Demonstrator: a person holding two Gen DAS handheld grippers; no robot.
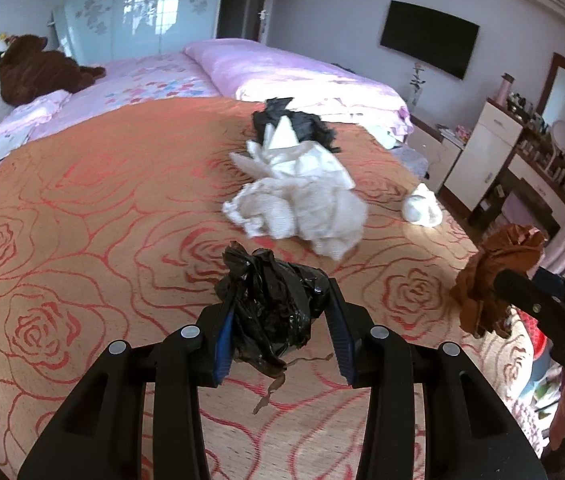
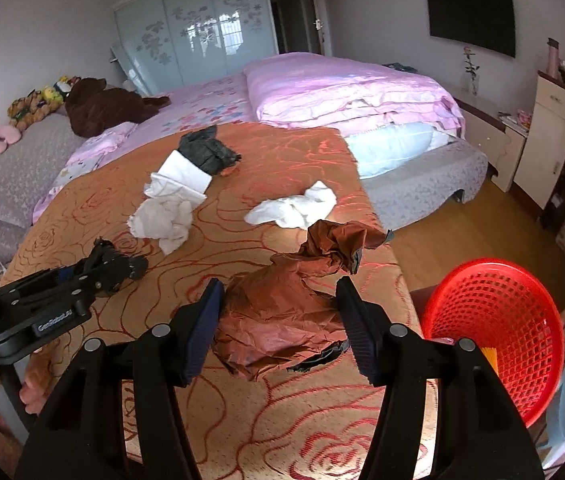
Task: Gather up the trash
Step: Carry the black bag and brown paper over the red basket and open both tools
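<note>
A: What's the L gripper (image 1: 280,322) got?

B: Black bag (image 1: 270,306), crumpled plastic, glossy & wrinkled. Pinched betw both blue pads, jaws pressed onto it. Held above the cover (image 1: 82,240). Long axis roughly vertical: a twisted tail sticks up at top, a thin brown scrap dangles below.

A: And the R gripper (image 2: 278,328)?

B: Clamped on brown paper (image 2: 282,312), a stiff creased sheet, matte, dark edge on the underside. Bulk sits betw the ribbed pads; a twisted neck runs up & right, away from cam, ending in a ragged flare. Held over the cover near the bed's corner.

A: Rest of the trash?

B: White wad (image 1: 302,208), soft, tissue-like, lying mid-cover. Just behind it a 2nd black bag (image 1: 294,124) w/ a white folded sheet poking out; touching or overlapping the wad, can't tell which. Small white wad (image 2: 294,208) apart, near the cover's right edge.

A: Bin?

B: Red basket (image 2: 498,328), round plastic mesh, tilted w/ its mouth toward cam, beside the bed to the right, off the cover.

A: The cover?

B: Orange woven fabric w/ red rose outlines, flat.
</note>
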